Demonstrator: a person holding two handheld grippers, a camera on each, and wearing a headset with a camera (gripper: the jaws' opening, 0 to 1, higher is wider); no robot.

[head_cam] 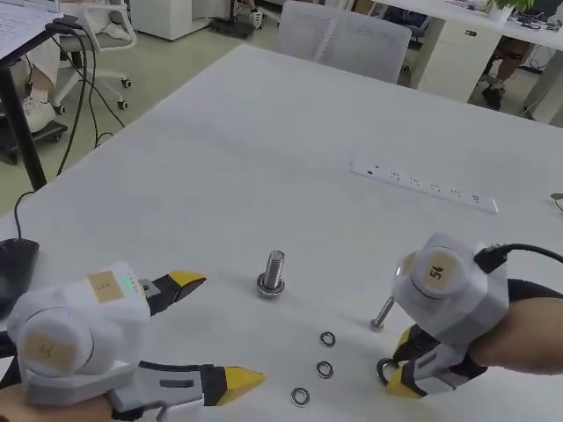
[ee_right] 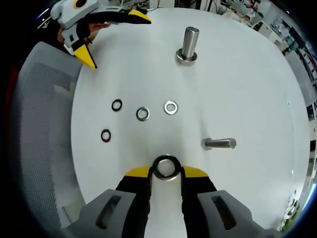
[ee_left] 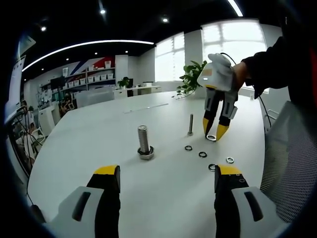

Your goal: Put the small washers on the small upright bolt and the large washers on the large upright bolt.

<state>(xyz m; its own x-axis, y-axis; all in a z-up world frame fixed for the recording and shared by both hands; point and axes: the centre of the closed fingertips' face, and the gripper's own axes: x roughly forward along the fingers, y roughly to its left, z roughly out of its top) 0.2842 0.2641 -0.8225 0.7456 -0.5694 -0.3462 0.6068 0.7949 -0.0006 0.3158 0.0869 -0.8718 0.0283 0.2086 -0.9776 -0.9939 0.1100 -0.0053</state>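
Note:
The large upright bolt (head_cam: pixel 273 271) (ee_left: pixel 143 142) (ee_right: pixel 188 43) stands mid-table. To its right is the thin small bolt (head_cam: pixel 383 314) (ee_left: pixel 190 124) (ee_right: pixel 219 144). Loose washers (head_cam: pixel 325 369) (ee_left: pixel 202 154) (ee_right: pixel 143 113) lie on the white table in front of the bolts. My right gripper (head_cam: pixel 390 374) (ee_right: pixel 166 171) is shut on a dark ring washer (ee_right: pixel 166 166) (ee_left: pixel 212 137), low over the table just in front of the small bolt. My left gripper (head_cam: pixel 218 331) (ee_left: pixel 167 171) stands open with nothing between its jaws, left of the washers.
A white power strip (head_cam: pixel 422 185) lies further back on the table (head_cam: pixel 264 158). A grey mesh chair (head_cam: pixel 343 40) stands at the far edge, another mesh chair (ee_right: pixel 44 124) at the near side. A dark object (head_cam: pixel 13 259) sits at the left edge.

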